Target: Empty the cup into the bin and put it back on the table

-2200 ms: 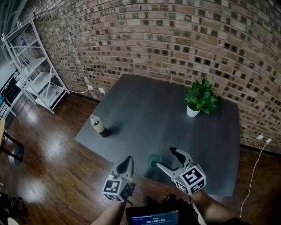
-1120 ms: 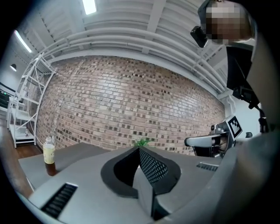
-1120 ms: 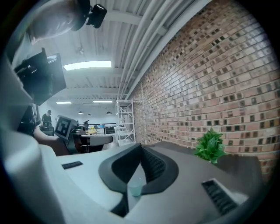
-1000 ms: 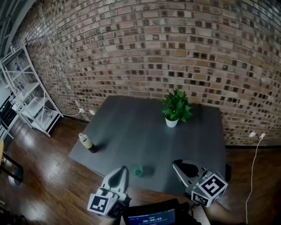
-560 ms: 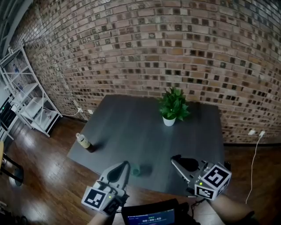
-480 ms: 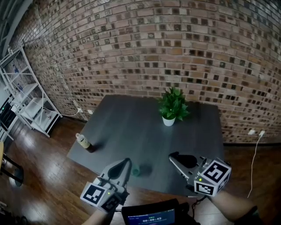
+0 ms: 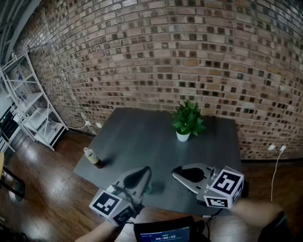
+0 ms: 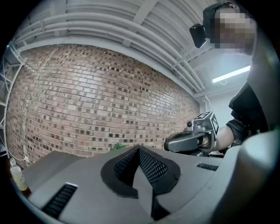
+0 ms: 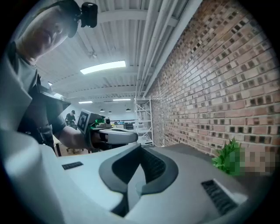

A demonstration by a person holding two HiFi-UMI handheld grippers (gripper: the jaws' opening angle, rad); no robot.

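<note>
Jaws meet, empty, on left hand-held gripper [image 7: 145, 171] and right hand-held gripper [image 7: 176, 171]; cup [image 7: 150, 189] seems half-hidden behind left one.

Loft-style office: brick wall [image 7: 189, 47], metal shelving [image 7: 28, 101] (ceiling pipes [image 9: 151, 39] overhead)

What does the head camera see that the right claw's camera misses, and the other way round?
Only the head view: the bottle at the table's left edge, and the socket low on the wall at the right.
Only the right gripper view: a ceiling light and the camera on the person's head.
Both: the plant, the shelf, the brick wall and the left claw.
</note>
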